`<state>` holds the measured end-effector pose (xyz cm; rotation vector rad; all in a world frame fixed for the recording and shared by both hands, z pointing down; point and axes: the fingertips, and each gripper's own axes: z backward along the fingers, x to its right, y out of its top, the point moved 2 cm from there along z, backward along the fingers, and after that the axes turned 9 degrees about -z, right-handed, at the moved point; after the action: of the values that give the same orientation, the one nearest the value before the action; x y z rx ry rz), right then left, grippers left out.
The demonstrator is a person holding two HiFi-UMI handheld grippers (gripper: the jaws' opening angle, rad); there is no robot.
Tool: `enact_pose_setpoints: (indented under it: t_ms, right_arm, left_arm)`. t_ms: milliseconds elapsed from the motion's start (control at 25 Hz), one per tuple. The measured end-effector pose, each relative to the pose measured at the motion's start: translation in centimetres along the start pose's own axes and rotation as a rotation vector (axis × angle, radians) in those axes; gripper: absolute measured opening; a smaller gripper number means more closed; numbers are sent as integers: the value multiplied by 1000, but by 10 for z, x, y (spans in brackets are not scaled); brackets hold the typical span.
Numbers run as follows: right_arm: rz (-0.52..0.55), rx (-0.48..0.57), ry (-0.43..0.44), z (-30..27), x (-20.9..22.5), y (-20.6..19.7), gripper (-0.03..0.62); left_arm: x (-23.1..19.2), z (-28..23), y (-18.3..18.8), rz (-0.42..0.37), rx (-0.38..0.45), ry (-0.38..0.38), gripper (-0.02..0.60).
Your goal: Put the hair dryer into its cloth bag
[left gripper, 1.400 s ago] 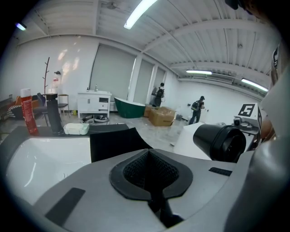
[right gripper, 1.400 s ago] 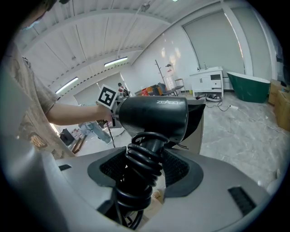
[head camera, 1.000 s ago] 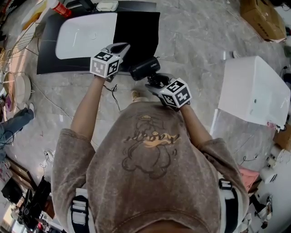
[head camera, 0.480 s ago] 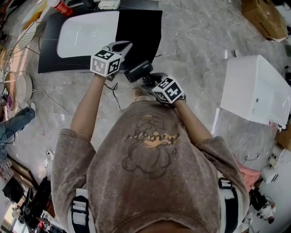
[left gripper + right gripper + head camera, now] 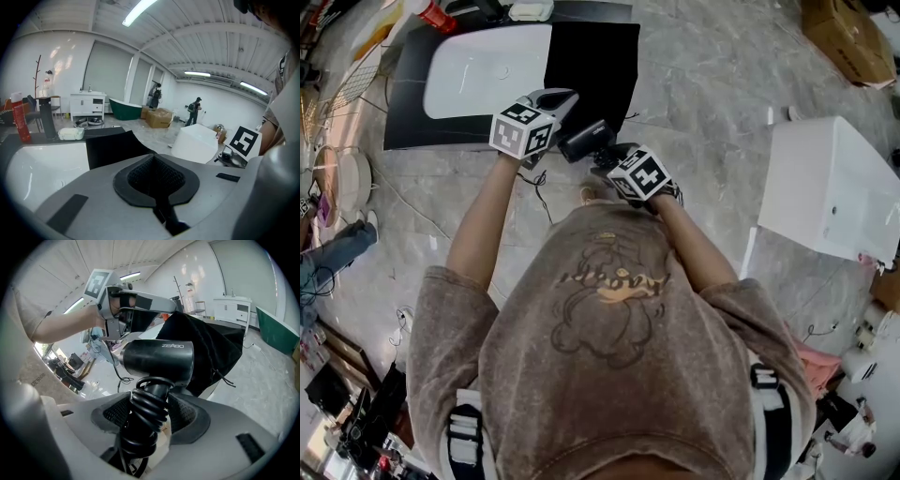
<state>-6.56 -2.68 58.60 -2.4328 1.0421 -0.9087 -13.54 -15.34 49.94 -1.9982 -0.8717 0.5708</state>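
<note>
My right gripper (image 5: 150, 416) has its jaws spread wide around the handle of the hair dryer (image 5: 157, 359), the pads pressing on the coiled cord wound round that handle; the handle runs straight out along my jaws and the barrel sits across their line like the head of a T, its long axis lying left to right in the right gripper view; my left gripper (image 5: 156, 180) has its jaws pressed together, pinching what I take to be an edge of the cloth bag (image 5: 211, 345), which rises to a peak at those jaws and drapes down toward the dark surface (image 5: 398, 131); from the head view the dryer hangs between my two grippers, just beside the left one; everything now turns on the barrel and the bag's mouth; the bag lies just beyond the barrel and to its right as my right jaws look, with the barrel's right end overlapping the black cloth, though I cannot tell whether they touch; no view shows me the mouth as an open gap; I judge that the barrel must go in end first, so my right hand, the one carrying the dryer, has to swing that right end toward the pinched edge; held at one point only, the mouth may hang shut.
</note>
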Motion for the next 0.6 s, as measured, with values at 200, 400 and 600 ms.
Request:
enact_pose_setpoints:
  t_ms: [200, 400, 600]
  right_arm:
    - [-12, -1, -21, -3, 7, 5, 250]
    - [-29, 2, -40, -7, 11, 13, 250]
    - [-73, 13, -63, -10, 19, 18, 250]
  left_arm:
    - [8, 0, -1, -7, -4, -8, 17]
    - [12, 2, -2, -9, -5, -17, 17]
    - [18, 3, 0, -8, 1, -32, 17]
